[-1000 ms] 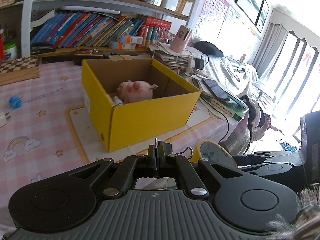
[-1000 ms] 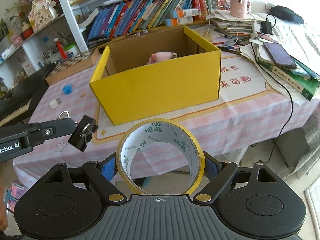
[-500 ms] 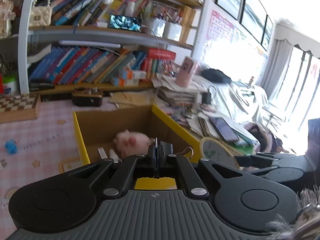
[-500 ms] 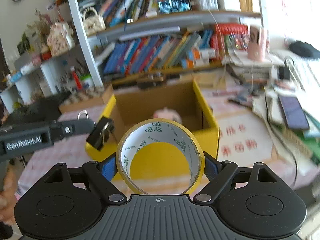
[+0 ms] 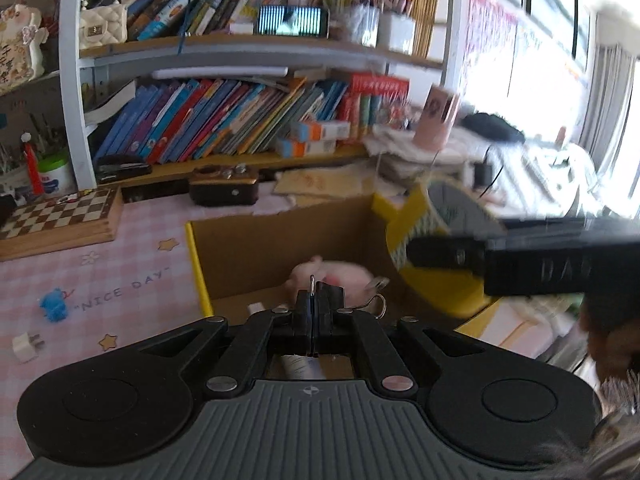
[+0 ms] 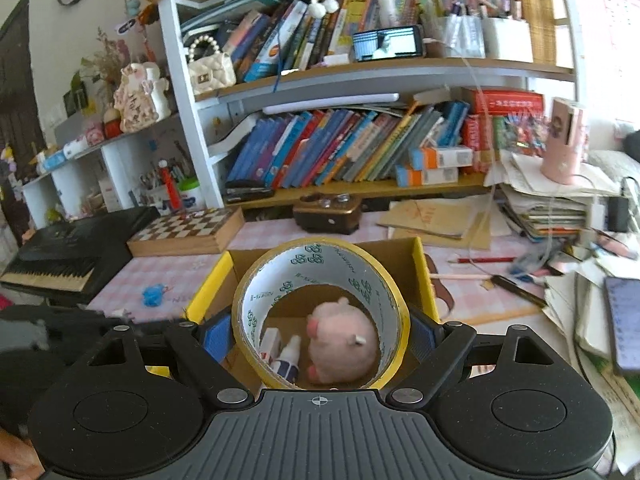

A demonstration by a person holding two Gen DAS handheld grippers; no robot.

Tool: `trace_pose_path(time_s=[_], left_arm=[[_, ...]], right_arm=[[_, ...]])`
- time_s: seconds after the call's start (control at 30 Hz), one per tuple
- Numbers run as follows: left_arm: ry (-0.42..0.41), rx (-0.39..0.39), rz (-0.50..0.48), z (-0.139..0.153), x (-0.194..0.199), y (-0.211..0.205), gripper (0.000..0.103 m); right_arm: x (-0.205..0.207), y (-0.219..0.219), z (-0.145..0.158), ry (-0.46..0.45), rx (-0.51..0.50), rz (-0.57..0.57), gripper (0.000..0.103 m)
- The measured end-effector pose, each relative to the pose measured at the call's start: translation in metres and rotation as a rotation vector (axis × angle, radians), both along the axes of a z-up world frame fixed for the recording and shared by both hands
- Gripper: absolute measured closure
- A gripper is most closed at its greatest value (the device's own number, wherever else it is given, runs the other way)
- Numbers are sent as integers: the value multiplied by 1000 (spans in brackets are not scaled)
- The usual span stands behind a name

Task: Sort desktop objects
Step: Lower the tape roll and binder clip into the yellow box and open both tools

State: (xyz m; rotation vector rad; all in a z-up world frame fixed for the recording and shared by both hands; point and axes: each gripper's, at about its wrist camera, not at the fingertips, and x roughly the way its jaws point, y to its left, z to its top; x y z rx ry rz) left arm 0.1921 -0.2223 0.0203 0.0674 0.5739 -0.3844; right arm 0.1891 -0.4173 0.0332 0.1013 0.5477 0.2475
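Note:
My left gripper (image 5: 314, 312) is shut on a black binder clip (image 5: 330, 294) and holds it above the near edge of the yellow cardboard box (image 5: 198, 256). My right gripper (image 6: 320, 336) is shut on a roll of yellow tape (image 6: 396, 304), held over the same box (image 6: 208, 284); the tape also shows in the left wrist view (image 5: 444, 216). Inside the box lie a pink plush pig (image 6: 344, 340), a small white bottle (image 6: 288, 358) and a small carton (image 6: 270, 342). The pig shows in the left wrist view (image 5: 344, 274) too.
A blue toy (image 5: 54, 304) and a white plug (image 5: 26, 346) lie on the pink checked tablecloth left of the box. A chessboard box (image 6: 186, 230), a dark case (image 6: 326, 214), bookshelves, paper stacks, pens (image 6: 484, 260) and a phone (image 6: 624, 324) surround it.
Both grippers have risen and moved forward from in front of the box to above it, still holding the clip and the tape. The right gripper now looks down into the box.

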Motion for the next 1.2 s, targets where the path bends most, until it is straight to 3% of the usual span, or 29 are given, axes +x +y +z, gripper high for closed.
trace_pose_path(time_s=[0.33, 0.63, 0.8, 0.9, 0.93, 0.97, 1.2], left_arm=[[88, 123, -21, -38, 26, -28, 102], [104, 101, -24, -41, 30, -26, 100], [98, 105, -3, -40, 27, -25, 93], [79, 120, 21, -37, 24, -22, 69], [65, 123, 36, -35, 21, -20, 52], [54, 116, 42, -32, 18, -17, 43], [-17, 44, 27, -18, -17, -3, 15]], right_arm=[[46, 12, -27, 116, -34, 117, 17], [62, 21, -51, 231, -65, 177, 17], [64, 22, -53, 243, -66, 184, 17], [65, 21, -54, 249, -60, 180, 17], [65, 20, -54, 252, -53, 176, 17], [66, 20, -53, 253, -52, 174, 17], [69, 26, -57, 276, -64, 180, 16]])
